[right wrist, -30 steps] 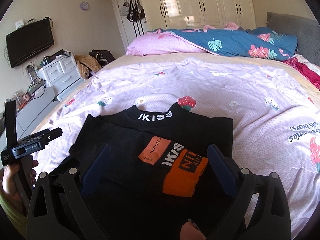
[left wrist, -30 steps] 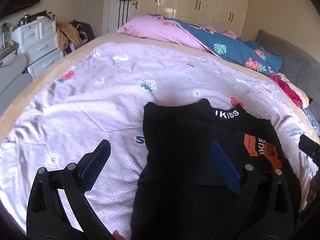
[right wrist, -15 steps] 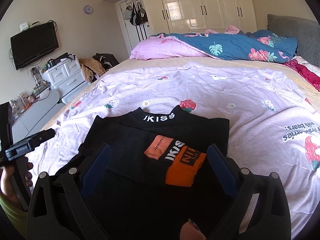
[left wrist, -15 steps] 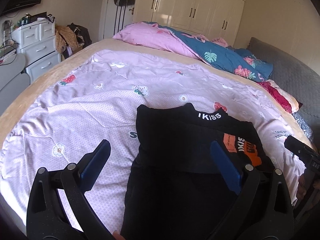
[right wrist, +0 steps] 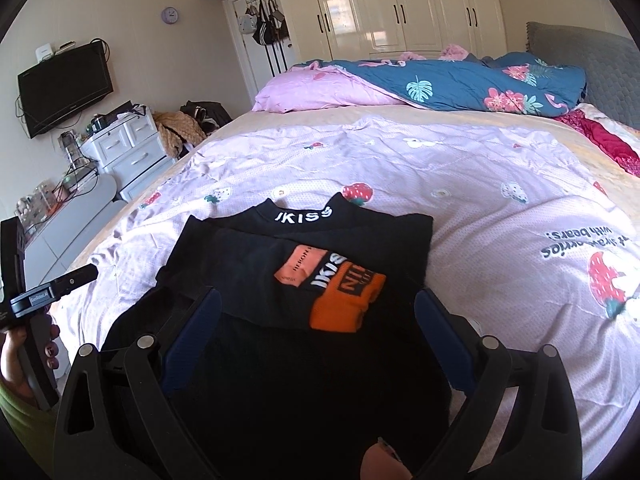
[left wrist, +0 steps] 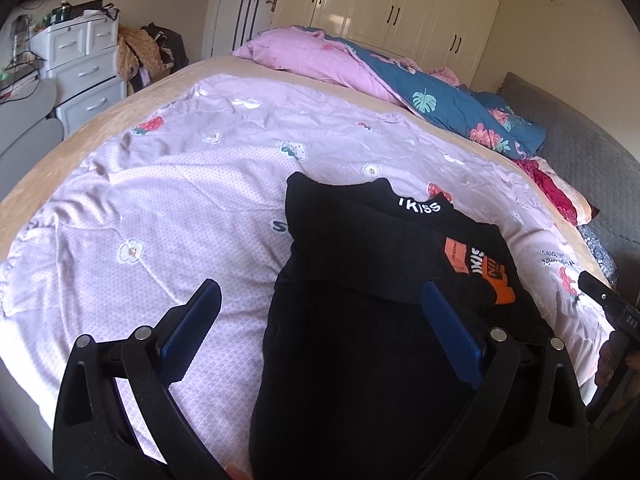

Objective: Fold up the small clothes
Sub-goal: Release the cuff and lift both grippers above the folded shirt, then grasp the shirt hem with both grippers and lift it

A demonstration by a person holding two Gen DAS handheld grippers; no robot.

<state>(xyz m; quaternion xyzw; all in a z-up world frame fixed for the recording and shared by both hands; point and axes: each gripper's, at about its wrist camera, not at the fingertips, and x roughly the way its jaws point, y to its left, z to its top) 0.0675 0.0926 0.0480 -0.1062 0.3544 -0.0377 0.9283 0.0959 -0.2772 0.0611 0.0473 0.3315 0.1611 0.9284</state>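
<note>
Black garment [right wrist: 296,280] partly folded on the lilac bedspread [right wrist: 460,184], near the bed's front edge.
Its collar, lettered in white, points toward the pillows; a sleeve with an orange cuff [right wrist: 344,304] lies across the chest. Left gripper [left wrist: 320,312] hovers released, one finger over the bedspread, the other over the garment's left side. Right gripper [right wrist: 316,324] hovers with jaws wide apart above the garment's lower half, grasping nothing. A hand [right wrist: 24,356] holds the left gripper's handle.
</note>
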